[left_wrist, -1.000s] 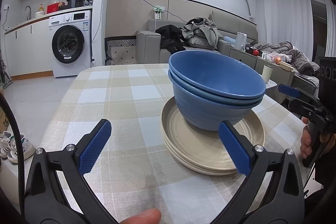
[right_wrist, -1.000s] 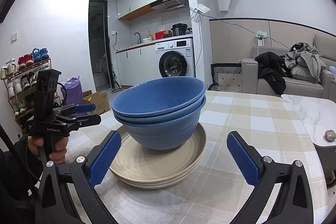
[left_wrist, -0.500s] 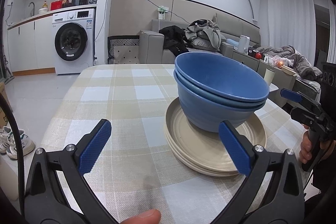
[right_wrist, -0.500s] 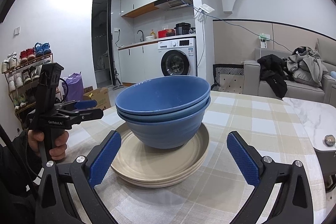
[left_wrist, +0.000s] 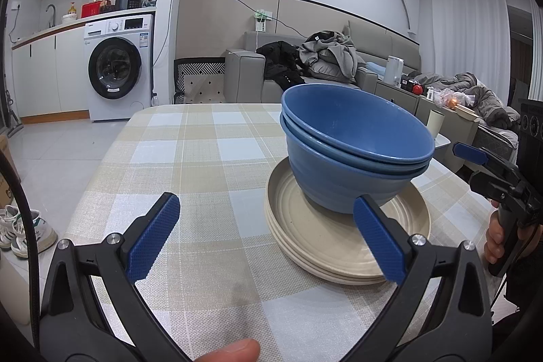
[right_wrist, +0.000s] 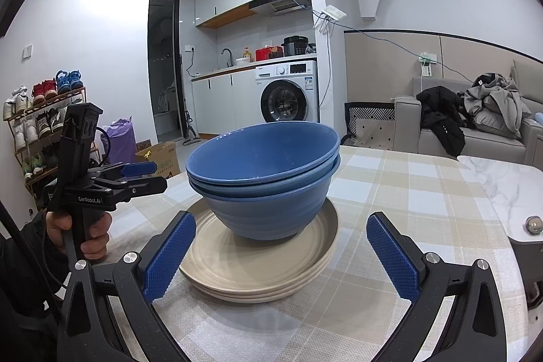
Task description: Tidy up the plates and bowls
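Note:
Two nested blue bowls (left_wrist: 353, 155) stand on a stack of beige plates (left_wrist: 325, 246) on the checked tablecloth. The bowls (right_wrist: 268, 178) and plates (right_wrist: 258, 270) also show in the right wrist view. My left gripper (left_wrist: 264, 236) is open and empty, a little back from the stack on its left side. My right gripper (right_wrist: 281, 253) is open and empty, close in front of the plates. Each gripper shows in the other's view: the right one (left_wrist: 475, 162) at the far right, the left one (right_wrist: 142, 175) at the left.
The checked table (left_wrist: 190, 158) stretches away toward a washing machine (left_wrist: 115, 70) and a sofa with clothes (left_wrist: 325, 56). A white marble side table (right_wrist: 502, 178) sits at the right. A shoe rack (right_wrist: 37, 111) stands by the left wall.
Both grippers have drawn back and risen slightly from the stack. The left view has shifted so the bowls sit further right. Bowls and plates have not moved.

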The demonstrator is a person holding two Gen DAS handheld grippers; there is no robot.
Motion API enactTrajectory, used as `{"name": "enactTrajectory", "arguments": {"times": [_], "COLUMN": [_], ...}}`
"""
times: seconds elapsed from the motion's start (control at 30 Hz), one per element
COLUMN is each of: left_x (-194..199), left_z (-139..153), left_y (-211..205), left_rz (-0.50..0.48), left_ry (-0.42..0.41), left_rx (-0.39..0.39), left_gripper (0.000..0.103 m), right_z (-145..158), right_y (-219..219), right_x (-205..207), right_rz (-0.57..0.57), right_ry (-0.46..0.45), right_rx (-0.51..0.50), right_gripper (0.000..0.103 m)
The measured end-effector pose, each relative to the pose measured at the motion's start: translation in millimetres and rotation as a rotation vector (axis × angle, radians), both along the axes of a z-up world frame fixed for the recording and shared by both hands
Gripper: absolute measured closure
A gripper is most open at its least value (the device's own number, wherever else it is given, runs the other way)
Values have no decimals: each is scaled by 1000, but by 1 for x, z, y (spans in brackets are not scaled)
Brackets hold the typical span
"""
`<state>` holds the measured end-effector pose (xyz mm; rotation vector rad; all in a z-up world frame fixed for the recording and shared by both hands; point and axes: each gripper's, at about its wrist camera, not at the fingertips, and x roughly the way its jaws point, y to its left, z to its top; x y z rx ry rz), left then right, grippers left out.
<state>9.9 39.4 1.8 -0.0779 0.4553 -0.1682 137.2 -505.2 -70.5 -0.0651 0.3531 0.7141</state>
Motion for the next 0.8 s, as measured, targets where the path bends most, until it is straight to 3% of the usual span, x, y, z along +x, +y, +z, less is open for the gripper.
{"name": "enactTrajectory", "arguments": {"times": [0.8], "left_x": [0], "left_z": [-1], "left_y": [0], "left_rz": [-2], "left_ry": [-2], "left_rx": [4], "left_gripper": [1], "right_z": [1], "right_y": [0], "right_x": [0], "right_rz": [0], "right_ry": [2], "right_rx": [0], "right_gripper": [0]}}
